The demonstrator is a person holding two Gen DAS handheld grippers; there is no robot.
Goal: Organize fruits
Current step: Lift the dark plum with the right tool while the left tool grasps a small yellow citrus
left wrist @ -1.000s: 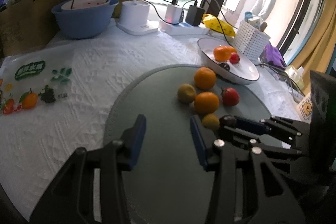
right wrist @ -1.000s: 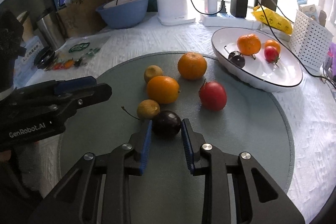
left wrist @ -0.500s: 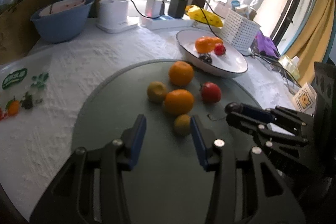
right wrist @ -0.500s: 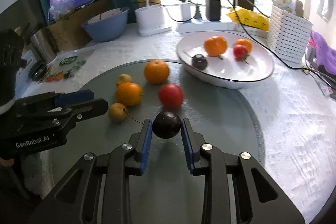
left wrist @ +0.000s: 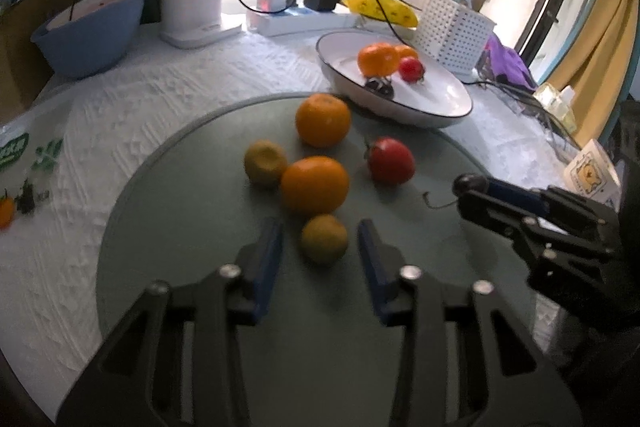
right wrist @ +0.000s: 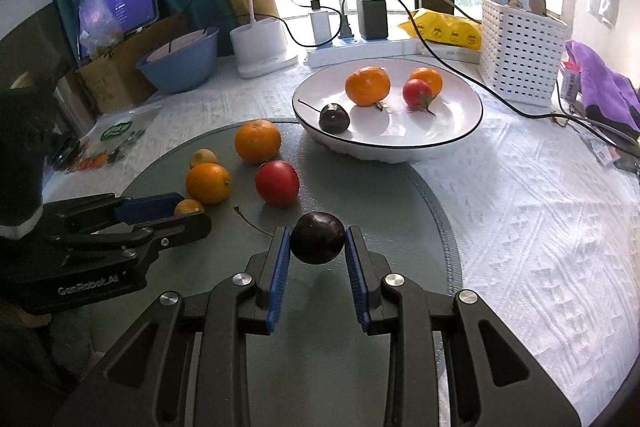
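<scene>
Both grippers at work over the grey mat (right wrist: pixel 400 195)

The left gripper (left wrist: pixel 320 247) straddles a small yellow fruit (left wrist: pixel 324 238), its jaws closing but not yet touching; the right gripper (right wrist: pixel 317 247) has its jaws clamped on a dark plum (right wrist: pixel 317 237), lifted to join 4 fruits in the white bowl (right wrist: pixel 460 131).

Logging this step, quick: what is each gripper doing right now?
Left gripper: fingers closing around the small yellow-green fruit, not yet pressing on it.
Right gripper: shut on the dark cherry, lifted off the mat.
</scene>
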